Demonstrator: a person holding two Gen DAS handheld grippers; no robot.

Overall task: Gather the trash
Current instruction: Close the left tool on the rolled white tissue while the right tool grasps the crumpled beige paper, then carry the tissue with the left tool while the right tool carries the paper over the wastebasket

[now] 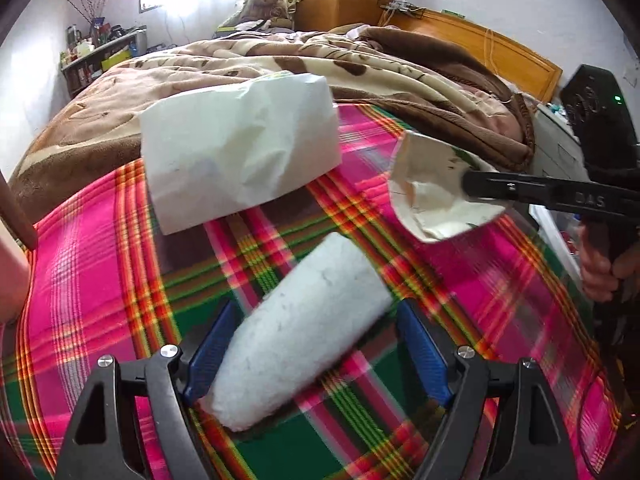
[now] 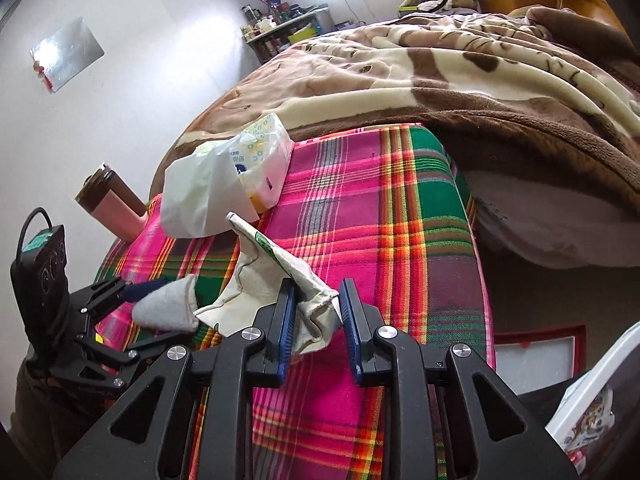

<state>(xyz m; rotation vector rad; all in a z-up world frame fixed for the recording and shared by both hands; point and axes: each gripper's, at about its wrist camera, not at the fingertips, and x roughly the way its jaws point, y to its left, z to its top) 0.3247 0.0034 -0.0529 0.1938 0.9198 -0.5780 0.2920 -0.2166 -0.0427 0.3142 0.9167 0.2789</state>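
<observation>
While a flattened paper carton [image 2: 276, 284] hangs pinched in the right gripper [image 2: 316, 320], a grey-white roll [image 1: 304, 332] lies on the plaid bedspread [image 1: 100, 280] between the spread fingers of the left gripper [image 1: 316, 352]. The right gripper's blue pads are clenched on the carton's crumpled lower end, and the carton's long axis runs up and away to the left from the pads, its far tip pointing toward the white plastic bag [image 2: 200, 196] that holds a tissue pack [image 2: 264, 152]. The roll's long axis lies aslant across the left gripper's gap, its near end touching or just beside the left pad and its far end pointing away to the right, apart from the right pad; those jaws are released, pressing nothing. A brown blanket [image 1: 280, 64] covers the bed beyond.
</observation>
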